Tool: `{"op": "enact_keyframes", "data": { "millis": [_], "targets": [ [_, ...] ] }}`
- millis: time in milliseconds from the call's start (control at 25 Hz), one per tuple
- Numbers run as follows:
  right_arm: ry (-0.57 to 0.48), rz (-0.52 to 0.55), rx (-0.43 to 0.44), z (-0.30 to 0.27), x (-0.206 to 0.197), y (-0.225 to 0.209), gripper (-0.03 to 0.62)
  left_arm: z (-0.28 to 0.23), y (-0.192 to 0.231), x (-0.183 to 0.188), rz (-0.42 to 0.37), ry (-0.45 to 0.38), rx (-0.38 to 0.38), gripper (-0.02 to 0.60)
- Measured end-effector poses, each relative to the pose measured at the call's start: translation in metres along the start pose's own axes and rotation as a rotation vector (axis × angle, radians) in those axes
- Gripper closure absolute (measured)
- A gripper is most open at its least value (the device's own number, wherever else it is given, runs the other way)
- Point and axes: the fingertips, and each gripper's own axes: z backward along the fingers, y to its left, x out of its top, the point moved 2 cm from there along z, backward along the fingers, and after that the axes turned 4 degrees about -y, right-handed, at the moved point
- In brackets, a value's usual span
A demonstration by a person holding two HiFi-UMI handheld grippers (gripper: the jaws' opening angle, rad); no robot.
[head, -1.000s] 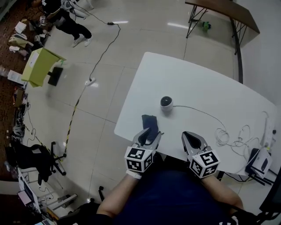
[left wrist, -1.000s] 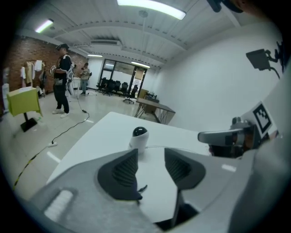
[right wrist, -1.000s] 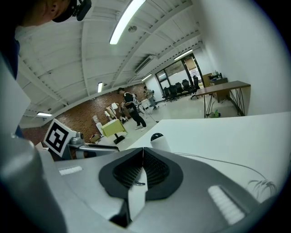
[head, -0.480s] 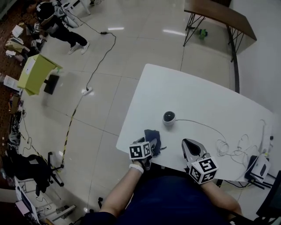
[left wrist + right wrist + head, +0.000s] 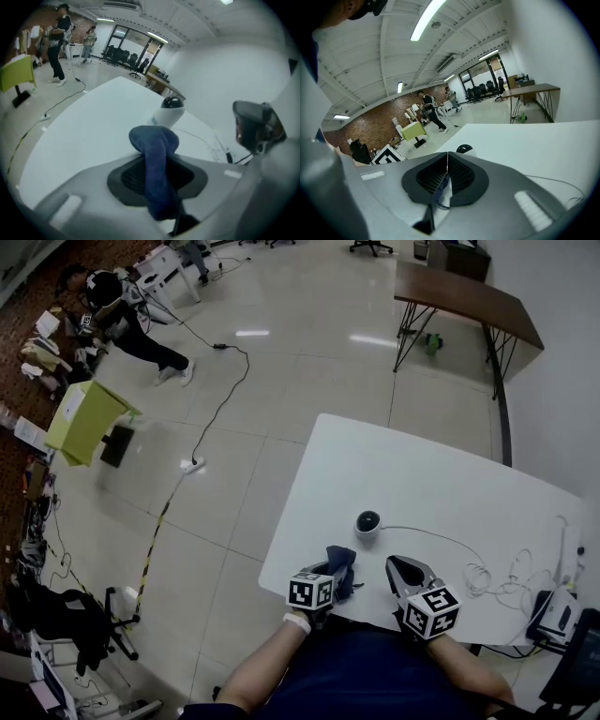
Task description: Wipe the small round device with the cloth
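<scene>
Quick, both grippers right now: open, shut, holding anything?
Left gripper: jaws have just been closing, now shut on the cloth.
Right gripper: shut, empty.

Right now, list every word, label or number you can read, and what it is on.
None can be read.
Device: blue mark on its base, too blurred to read.
Left cube, right cube: square code patterns, no letters.
</scene>
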Motion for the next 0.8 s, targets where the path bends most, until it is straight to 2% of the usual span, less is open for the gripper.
{"op": "enact_keyframes", "data": {
  "millis": [160, 240, 320, 560, 720, 800],
  "targets": [
    [0.016, -0.133, 0.107, -0.009, -0.003, 0.003, 0.567, 0.02, -0.031, 0.04, -0.002, -0.115, -0.15, 0.476],
    [0.0, -0.168, 0.125, -0.01, 0.0, 0.002, 0.523, 0.03, -0.046, 0.058, 0.0, -0.167, -0.216, 0.476],
    [-0.02, -0.184, 0.136, -0.009, 0.004, 0.001, 0.505, 0.04, -0.059, 0.07, -0.005, -0.204, -0.268, 0.476],
    [-0.054, -0.178, 0.215, -0.009, 0.021, 0.013, 0.383, 0.065, -0.085, 0.092, -0.004, -0.282, -0.379, 0.476],
    [-0.11, -0.181, 0.287, -0.008, 0.043, 0.025, 0.348, 0.073, -0.094, 0.103, -0.036, -0.306, -0.424, 0.476],
    [-0.127, -0.196, 0.313, -0.008, 0.049, 0.031, 0.331, 0.077, -0.097, 0.107, -0.016, -0.323, -0.469, 0.476]
  ]
}}
